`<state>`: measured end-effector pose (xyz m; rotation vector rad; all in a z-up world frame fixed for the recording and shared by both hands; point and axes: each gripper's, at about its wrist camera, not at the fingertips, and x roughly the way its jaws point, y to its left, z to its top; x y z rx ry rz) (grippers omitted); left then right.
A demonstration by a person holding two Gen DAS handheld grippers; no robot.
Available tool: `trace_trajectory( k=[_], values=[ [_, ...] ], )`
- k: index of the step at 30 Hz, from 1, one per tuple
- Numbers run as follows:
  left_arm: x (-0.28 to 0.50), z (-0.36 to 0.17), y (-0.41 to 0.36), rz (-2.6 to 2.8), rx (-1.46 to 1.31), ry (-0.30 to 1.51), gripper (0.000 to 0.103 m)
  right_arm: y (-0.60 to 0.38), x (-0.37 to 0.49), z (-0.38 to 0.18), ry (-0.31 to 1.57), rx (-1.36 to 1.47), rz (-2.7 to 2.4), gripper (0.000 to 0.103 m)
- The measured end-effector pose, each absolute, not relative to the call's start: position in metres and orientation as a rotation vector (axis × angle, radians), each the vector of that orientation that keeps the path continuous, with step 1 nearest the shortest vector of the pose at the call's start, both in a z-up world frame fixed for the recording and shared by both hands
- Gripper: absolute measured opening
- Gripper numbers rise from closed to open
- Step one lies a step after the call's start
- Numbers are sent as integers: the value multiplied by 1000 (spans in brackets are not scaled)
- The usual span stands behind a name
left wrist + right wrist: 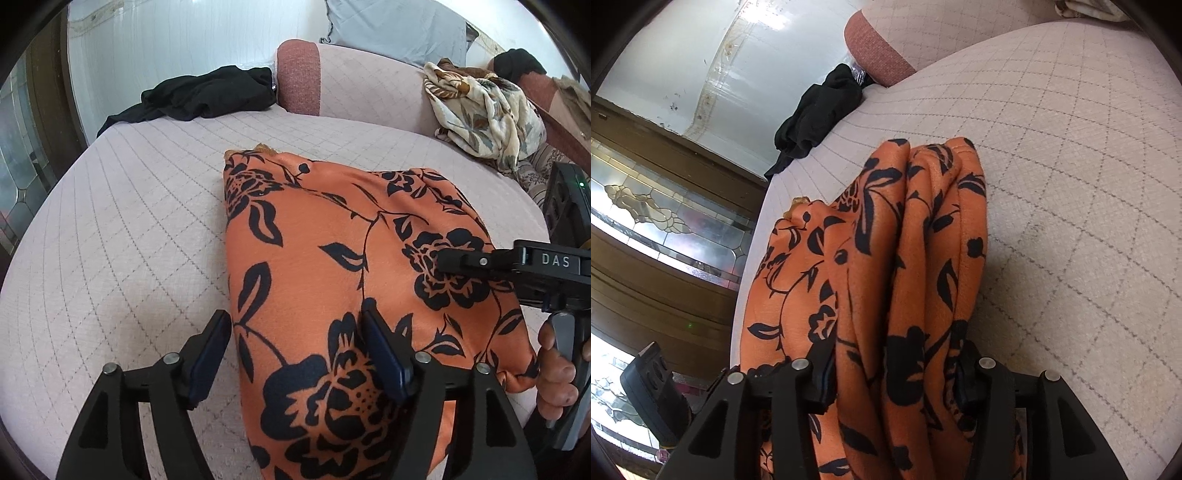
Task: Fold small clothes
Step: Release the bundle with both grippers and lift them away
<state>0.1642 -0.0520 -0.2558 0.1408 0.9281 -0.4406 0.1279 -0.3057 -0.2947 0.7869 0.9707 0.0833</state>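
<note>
Two grippers working: left gripper [295, 354] is hovering wide-spread, empty, over orange floral garment [332, 258]; right gripper [894, 373], reaching in from 3 o'clock, is pinching bunched folds.

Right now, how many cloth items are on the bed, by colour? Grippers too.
Orange floral garment: 1
Black garment: 1
Cream floral cloth: 1
Grey-blue pillow: 1
Grippers: 2, left gripper open over the orange garment, right gripper shut on its bunched folds
Total: 6
</note>
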Motion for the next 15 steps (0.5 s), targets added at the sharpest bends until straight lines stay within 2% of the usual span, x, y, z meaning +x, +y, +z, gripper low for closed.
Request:
trace_trajectory(
  k=[5, 11, 12, 13, 15],
  values=[
    [157, -255, -44, -413, 130, 929, 81, -309, 108, -279, 939, 737, 45, 51],
    [139, -242, -25, -377, 112, 903, 82, -297, 75, -238, 793, 541, -17, 50],
    [134, -240, -20, -362, 110, 891, 82, -292, 66, -227, 736, 511, 8, 49],
    [128, -239, -16, -346, 110, 882, 82, -287, 61, -220, 701, 497, 38, 40],
    [120, -239, -12, -326, 125, 867, 82, -274, 53, -214, 686, 472, 92, 36]
  ],
)
